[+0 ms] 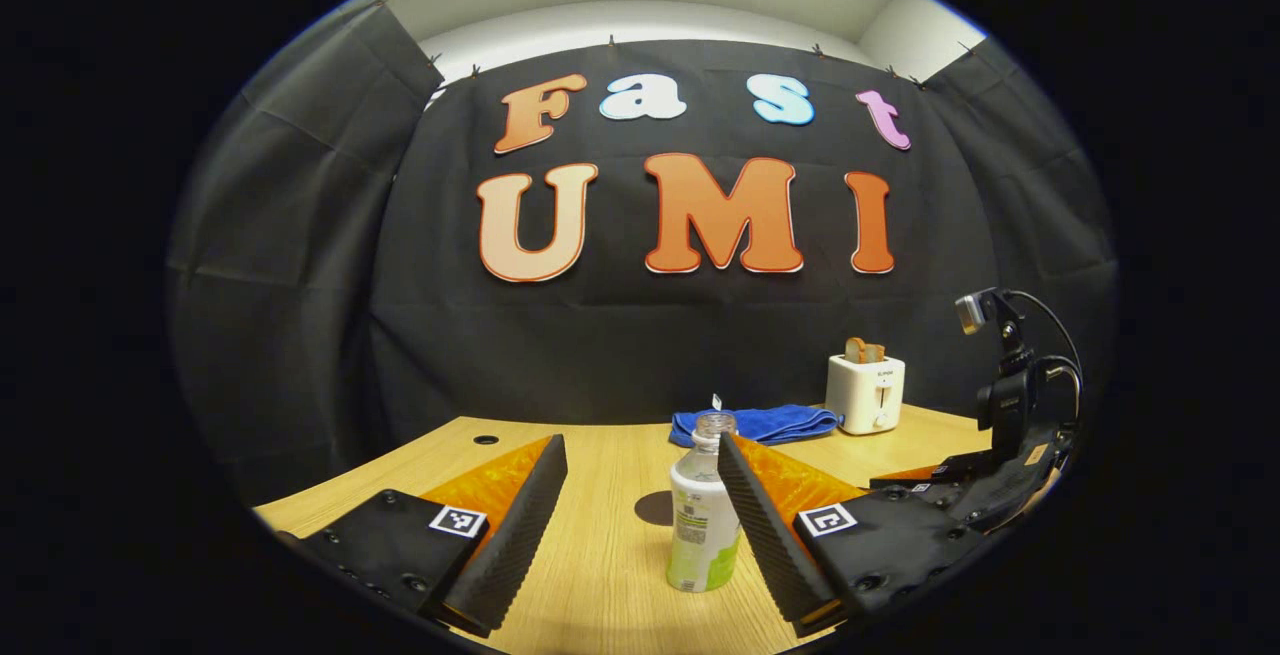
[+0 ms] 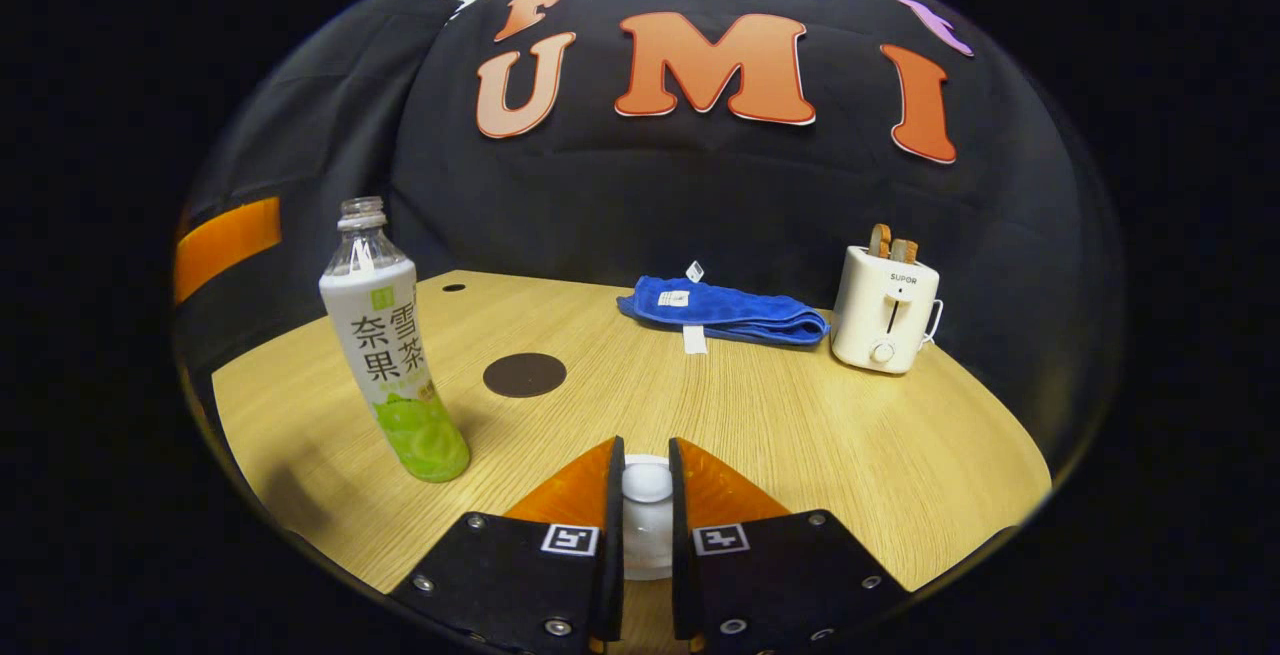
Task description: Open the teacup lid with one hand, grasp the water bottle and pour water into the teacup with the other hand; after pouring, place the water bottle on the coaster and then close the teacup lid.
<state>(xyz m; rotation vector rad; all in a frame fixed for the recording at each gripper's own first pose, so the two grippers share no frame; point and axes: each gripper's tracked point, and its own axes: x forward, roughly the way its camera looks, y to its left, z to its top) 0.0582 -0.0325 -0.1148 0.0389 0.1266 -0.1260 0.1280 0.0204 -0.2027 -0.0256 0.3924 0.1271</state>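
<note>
Wood-grain table (image 2: 800, 435) bearing uncapped water bottle (image 1: 703, 515) just before dark coaster (image 1: 655, 507), framed for grasping by spread left gripper (image 1: 640, 510); right gripper (image 2: 646, 525) clamped on white teacup lid knob (image 2: 647, 483), ready for lifting.

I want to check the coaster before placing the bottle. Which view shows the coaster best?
The right gripper view: the dark round coaster lies whole and unblocked on the table, behind the bottle. In the left gripper view, the bottle hides part of the coaster.
</note>
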